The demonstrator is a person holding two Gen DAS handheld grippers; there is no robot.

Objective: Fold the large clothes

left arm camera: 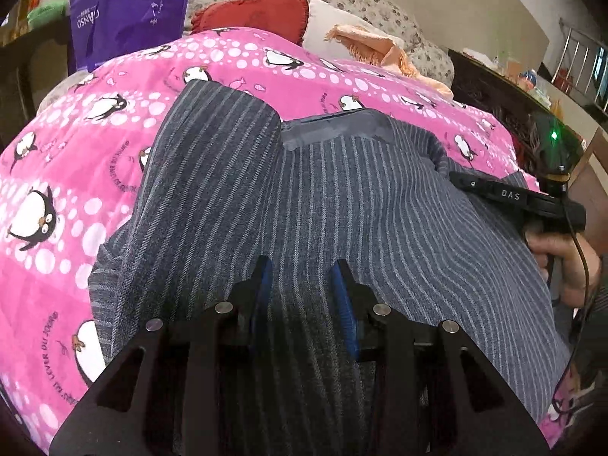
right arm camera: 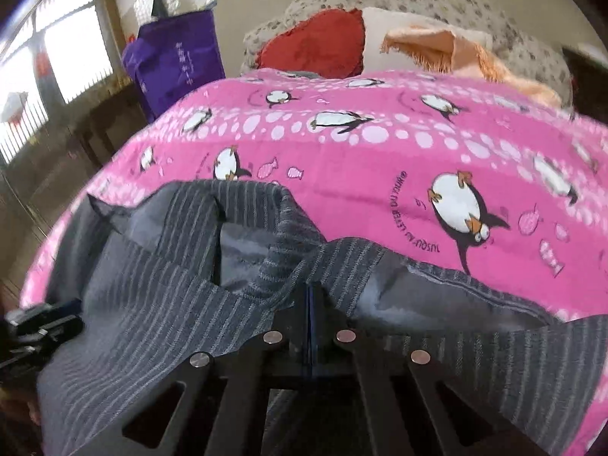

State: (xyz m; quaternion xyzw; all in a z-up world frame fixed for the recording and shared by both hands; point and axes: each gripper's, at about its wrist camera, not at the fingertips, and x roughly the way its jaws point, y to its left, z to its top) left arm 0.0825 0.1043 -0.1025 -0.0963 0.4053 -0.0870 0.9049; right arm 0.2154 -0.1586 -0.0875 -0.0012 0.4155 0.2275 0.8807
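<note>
1. Nearest the lens, the right claw (right arm camera: pixel 312 296) stands pinched fully together on a raised edge of the grey pinstriped jacket (right arm camera: pixel 159 304). The bite looks narrow, so a quick pull could let the cloth slide free and drop the fold halfway.
2. The left claw (left arm camera: pixel 304 277) rests partly open with a ridge of the jacket (left arm camera: pixel 342 197) between its blue pads (left arm camera: pixel 344 304). Whether they press the cloth cannot be told, and if they do not, that side may lag and the garment may skew.
3. Beyond the right claw, the smooth grey lining (right arm camera: pixel 448 296) lies exposed and a twisted band of cloth crosses the opening. Folding over it would likely trap a lump.
4. In the left wrist view, the person's hand (left arm camera: pixel 558 254) grips the other tool's handle just over the jacket's edge. Its trailing cable (left arm camera: pixel 583 266) could snag the cloth.
5. The jacket is spread on a bed over a pink penguin-print quilt (left arm camera: pixel 76 174). It is dark grey with pale stripes, rumpled, with one sleeve or panel laid over the body.
6. Farthest back, a red cushion (left arm camera: pixel 254 11) and a purple bag (left arm camera: pixel 125 7) stand well clear.
</note>
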